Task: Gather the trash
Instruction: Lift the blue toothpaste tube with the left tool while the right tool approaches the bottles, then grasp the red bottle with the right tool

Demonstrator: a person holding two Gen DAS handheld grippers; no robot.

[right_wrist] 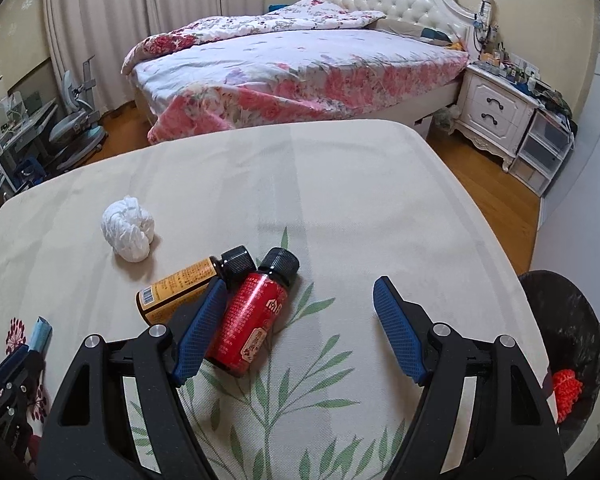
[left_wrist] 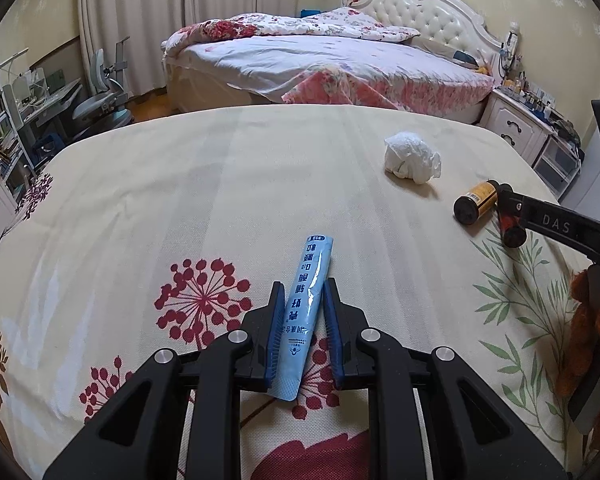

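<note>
Blue tube (left_wrist: 309, 312) pinched by left gripper (left_wrist: 303, 294).
Right gripper (right_wrist: 300, 292) spread; red bottle (right_wrist: 252, 312) touches its left finger, yellow bottle (right_wrist: 180, 286) just outside.

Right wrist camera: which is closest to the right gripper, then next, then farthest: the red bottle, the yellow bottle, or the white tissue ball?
1. Red bottle: between the right gripper's fingers, against the left one.
2. Yellow bottle: just outside that left finger.
3. White tissue ball: farther back, to the left.
</note>
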